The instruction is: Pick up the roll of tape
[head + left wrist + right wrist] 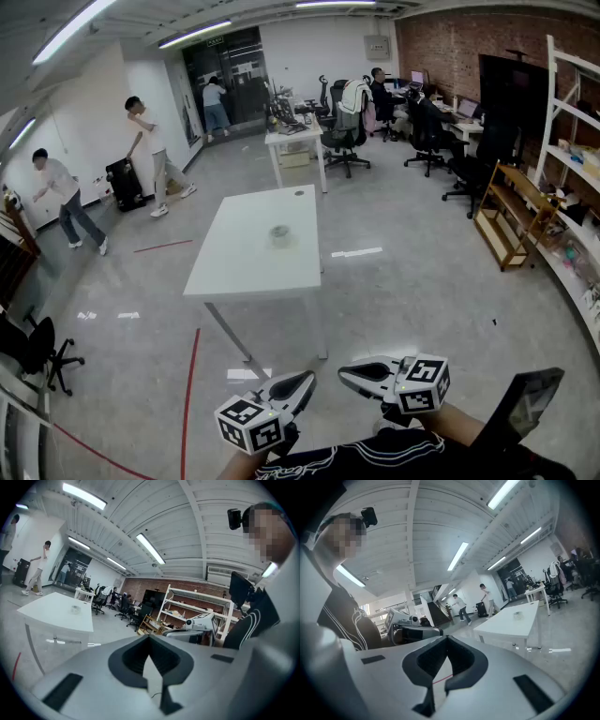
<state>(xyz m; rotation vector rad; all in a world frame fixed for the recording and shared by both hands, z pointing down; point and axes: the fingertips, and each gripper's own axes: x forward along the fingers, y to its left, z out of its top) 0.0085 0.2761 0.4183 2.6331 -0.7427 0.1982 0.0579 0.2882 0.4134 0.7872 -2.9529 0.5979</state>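
The roll of tape (279, 234) is a small clear ring lying flat near the middle of the white table (242, 274), far ahead of me. It shows small in the left gripper view (75, 609) and in the right gripper view (518, 616). My left gripper (308, 378) and right gripper (344, 373) hover close to my body at the bottom of the head view, well short of the table. Their tips point toward each other. Both have their jaws together with nothing in them (150, 637) (447, 637).
Grey floor lies between me and the table, with a red line (188, 394) on it. A black office chair (37, 349) stands low at the left. Wooden shelves (511, 214) line the right wall. Two people (150, 155) stand far left; desks and chairs fill the back.
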